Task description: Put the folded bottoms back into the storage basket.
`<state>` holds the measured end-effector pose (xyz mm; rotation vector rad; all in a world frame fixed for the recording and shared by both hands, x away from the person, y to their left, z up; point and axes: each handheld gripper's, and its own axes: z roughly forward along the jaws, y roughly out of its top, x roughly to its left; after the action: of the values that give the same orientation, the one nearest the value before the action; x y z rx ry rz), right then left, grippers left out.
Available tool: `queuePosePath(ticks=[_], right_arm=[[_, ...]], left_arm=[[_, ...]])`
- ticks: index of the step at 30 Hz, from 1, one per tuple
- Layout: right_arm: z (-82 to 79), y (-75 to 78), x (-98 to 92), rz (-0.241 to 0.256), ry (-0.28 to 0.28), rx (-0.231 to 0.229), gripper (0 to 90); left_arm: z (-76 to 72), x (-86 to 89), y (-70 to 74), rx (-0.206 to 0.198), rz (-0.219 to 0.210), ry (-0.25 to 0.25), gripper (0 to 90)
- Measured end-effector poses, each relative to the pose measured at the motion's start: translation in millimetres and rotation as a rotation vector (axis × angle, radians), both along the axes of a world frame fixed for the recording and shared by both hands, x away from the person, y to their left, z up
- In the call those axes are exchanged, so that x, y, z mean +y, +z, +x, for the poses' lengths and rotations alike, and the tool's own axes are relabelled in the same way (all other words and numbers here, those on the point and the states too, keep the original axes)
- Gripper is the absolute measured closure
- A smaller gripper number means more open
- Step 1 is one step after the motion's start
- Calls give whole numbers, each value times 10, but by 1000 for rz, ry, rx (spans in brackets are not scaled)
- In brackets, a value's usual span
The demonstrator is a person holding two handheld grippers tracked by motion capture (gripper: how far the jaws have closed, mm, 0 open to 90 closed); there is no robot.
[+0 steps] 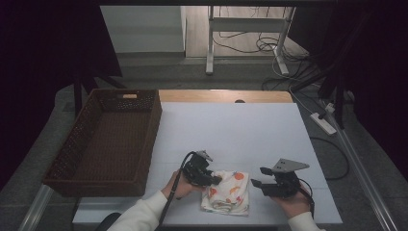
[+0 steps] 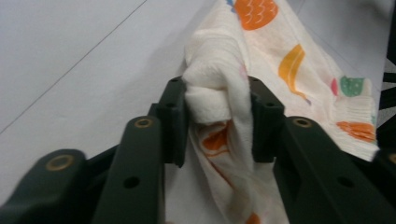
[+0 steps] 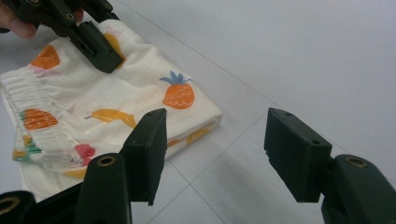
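The left gripper (image 2: 218,119) pinched a bunched edge of the folded fruit-print cloth (image 1: 227,191), which lay on the white table (image 1: 240,130). The right gripper (image 3: 215,144) stood spread, just beside the cloth.

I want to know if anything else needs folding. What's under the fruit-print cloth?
The cloth lies folded on the white table, with bare table around its edges. The left tongs pinch one edge. Whatever is beneath or inside the folds is covered.
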<state>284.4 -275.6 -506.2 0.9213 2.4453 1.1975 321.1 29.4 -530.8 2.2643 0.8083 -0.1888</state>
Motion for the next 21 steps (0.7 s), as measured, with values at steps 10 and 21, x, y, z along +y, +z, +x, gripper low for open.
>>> queuePosePath(ticks=[10,21], right_arm=[[4,10,-24,12,-8,-2,389],[16,0,-36,6,-13,1,382]], left_arm=[[-19,52,86,-44,-37,13,706],[-20,151,196,-75,-82,32,717]])
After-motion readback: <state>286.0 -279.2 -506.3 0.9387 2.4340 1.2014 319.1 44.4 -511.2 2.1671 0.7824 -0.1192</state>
